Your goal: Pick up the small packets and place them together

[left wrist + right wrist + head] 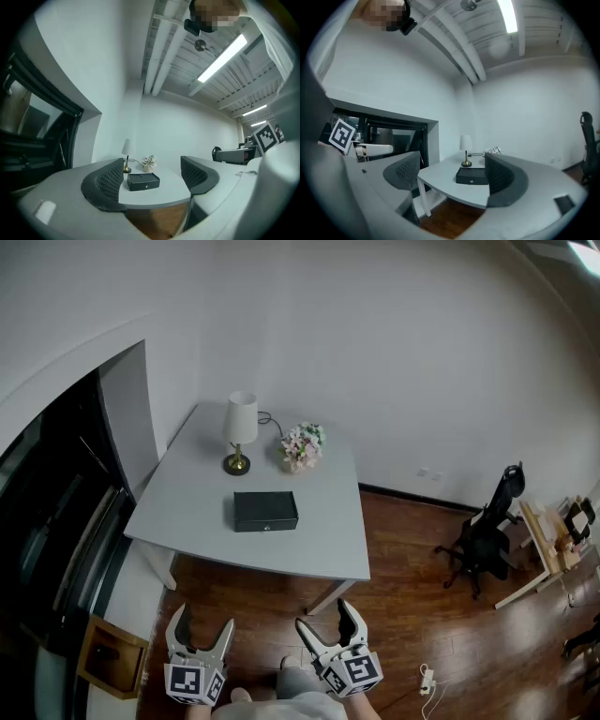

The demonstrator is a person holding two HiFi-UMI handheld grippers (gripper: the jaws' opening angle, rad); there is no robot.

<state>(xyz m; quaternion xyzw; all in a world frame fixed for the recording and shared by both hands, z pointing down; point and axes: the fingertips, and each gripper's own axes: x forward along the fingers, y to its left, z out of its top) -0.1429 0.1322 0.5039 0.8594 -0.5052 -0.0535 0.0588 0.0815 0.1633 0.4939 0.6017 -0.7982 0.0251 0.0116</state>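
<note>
No small packets show in any view. A closed black box [265, 511] lies near the middle of the grey table [187, 512]; it also shows as the box [143, 181] in the left gripper view and the box [471, 176] in the right gripper view. My left gripper [201, 626] and right gripper [327, 619] are held side by side well short of the table's front edge, over the wooden floor. Both stand open with nothing between their jaws, as the left gripper [152, 177] and right gripper [450, 174] views confirm.
A white-shaded lamp [240, 431] and a small flower bouquet [302, 446] stand at the table's far side. A dark window [56, 521] runs along the left wall. A black office chair [487, 531] and wooden easels [548, 545] stand at the right.
</note>
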